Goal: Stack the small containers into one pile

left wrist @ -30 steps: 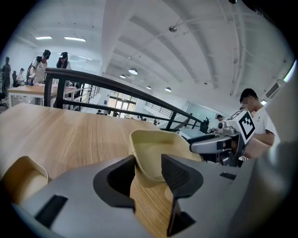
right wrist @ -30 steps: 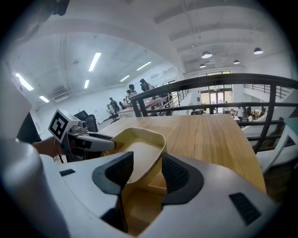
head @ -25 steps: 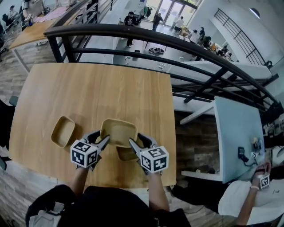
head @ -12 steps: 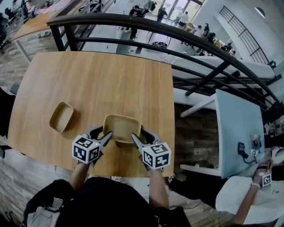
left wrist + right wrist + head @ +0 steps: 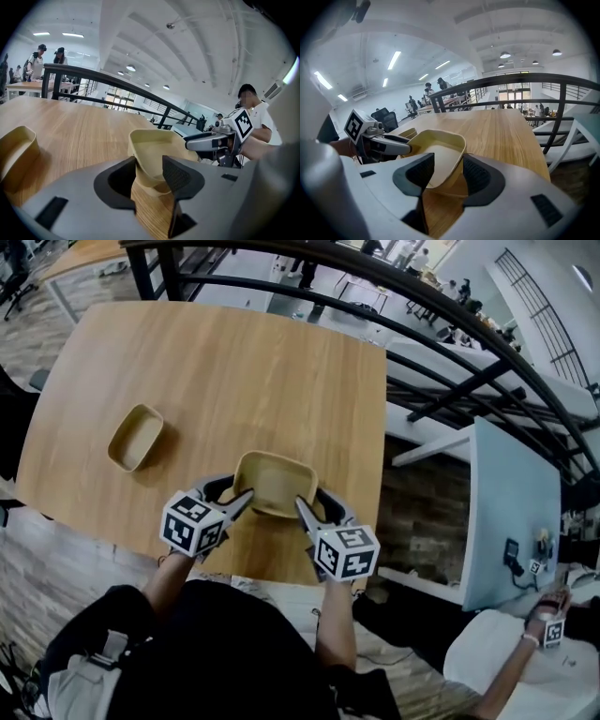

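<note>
Wooden table [image 5: 234, 362]: left claw [image 5: 237, 491], right claw [image 5: 312, 502] both clamping container [image 5: 274, 479] rim; underside hidden.

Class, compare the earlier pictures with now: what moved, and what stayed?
The large beige rectangular container, held by the left gripper and right gripper, came down onto the second beige container beneath it. Both grips stayed, and the small beige container at the left stayed put.
</note>
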Motion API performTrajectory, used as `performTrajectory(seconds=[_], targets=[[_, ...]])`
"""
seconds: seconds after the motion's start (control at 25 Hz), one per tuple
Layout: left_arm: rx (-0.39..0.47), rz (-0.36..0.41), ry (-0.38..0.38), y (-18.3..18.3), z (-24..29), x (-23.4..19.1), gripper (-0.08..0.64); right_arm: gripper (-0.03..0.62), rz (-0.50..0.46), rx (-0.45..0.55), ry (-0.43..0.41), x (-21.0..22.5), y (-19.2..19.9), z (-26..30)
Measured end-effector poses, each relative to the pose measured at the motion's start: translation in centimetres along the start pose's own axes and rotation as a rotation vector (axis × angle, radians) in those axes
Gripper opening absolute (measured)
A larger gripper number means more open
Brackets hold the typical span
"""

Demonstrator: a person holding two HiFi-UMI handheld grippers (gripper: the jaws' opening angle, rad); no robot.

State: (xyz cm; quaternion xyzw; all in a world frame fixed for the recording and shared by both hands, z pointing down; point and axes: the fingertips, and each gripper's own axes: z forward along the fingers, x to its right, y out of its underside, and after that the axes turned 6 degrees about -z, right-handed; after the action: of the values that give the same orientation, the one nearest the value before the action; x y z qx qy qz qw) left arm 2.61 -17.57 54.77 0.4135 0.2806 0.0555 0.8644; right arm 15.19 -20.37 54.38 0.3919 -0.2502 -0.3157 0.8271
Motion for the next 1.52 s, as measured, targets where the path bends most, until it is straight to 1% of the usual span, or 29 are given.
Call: performTrajectory(seconds=[0.28, 0.56, 0.68, 0.8, 0.92, 1.16, 1.36, 1.52], targets=[[-0.035, -0.025, 0.008, 2.5, -0.2, 0.3, 0.183, 0.196, 0.004, -0.041, 0.001, -0.5, 2.0, 0.0], [-0.051, -0.025, 0.022, 3.3, 0.5, 1.4, 0.183, 0.196, 0.015, -0.058, 0.013, 0.8, 2.7, -0.1], [-0.063, -0.027, 0.045, 3.7, 0.9, 2.1, 0.183, 0.196, 0.026, -0.061, 0.020, 1.6, 2.7, -0.3], [-0.067, -0.047, 0.066, 4.2, 1.1, 2.5, 0.183, 0.196, 0.047, -0.055, 0.022, 2.0, 2.6, -0.4], [-0.064, -0.065, 0.082, 4.3, 1.3, 2.9, 0.183, 0.196, 0.043, -0.059, 0.029, 2.5, 2.6, -0.4], [-0.074, -0.064, 0.099, 4.4, 0.9, 3.1, 0.183, 0.196, 0.039, -0.061, 0.029, 2.7, 2.6, 0.4], [-0.070, -0.120, 0.106, 4.4, 1.2, 2.6, 0.183, 0.196, 0.025, -0.062, 0.018, 3.0, 2.0, 1.3], [-0.076, -0.117, 0.104, 4.5, 1.4, 2.4, 0.183, 0.196, 0.013, -0.075, 0.020, 3.3, 1.7, 1.9]])
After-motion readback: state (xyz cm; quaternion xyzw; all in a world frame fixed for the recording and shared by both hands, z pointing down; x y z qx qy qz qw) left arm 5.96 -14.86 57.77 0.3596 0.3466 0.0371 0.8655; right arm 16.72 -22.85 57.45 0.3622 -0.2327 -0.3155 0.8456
